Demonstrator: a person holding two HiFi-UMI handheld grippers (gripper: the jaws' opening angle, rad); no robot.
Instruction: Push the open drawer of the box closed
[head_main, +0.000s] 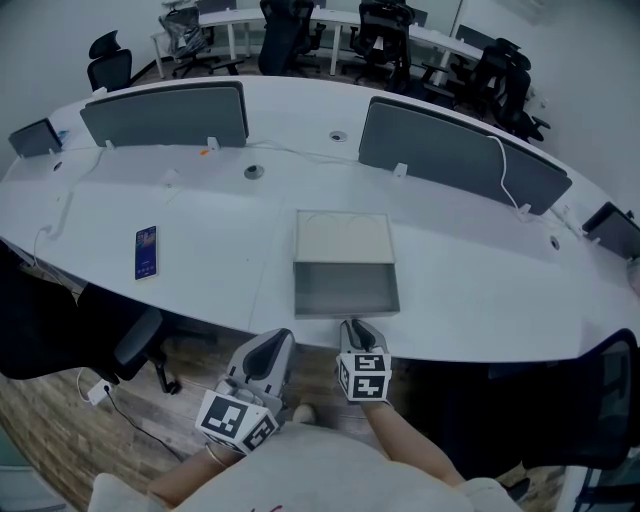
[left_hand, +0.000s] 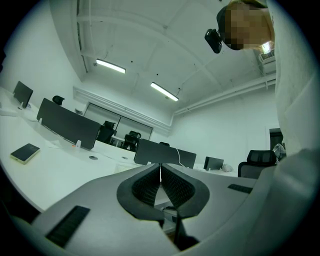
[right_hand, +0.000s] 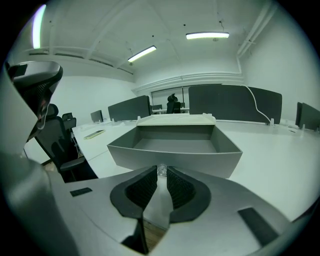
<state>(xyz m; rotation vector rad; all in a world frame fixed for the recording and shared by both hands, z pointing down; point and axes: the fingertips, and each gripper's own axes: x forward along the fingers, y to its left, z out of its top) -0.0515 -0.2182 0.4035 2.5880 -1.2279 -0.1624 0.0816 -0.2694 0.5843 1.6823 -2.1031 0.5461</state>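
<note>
You're holding the right gripper (head_main: 352, 326) at the open drawer (head_main: 345, 290), which is sticking out from the box (head_main: 343, 238). Its jaws are seemingly pinching the knob (right_hand: 160, 171) for pushing. The left gripper (head_main: 279, 341) is idling off the surface (head_main: 460, 255), jaws together.

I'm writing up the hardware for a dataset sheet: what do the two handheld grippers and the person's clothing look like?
The left gripper and right gripper look alike: smooth grey, rounded bodies tapering to two jaws lined with black ribbed pads. Each carries a cube with black-and-white square markers on its faces. The person wears a light, whitish top.
</note>
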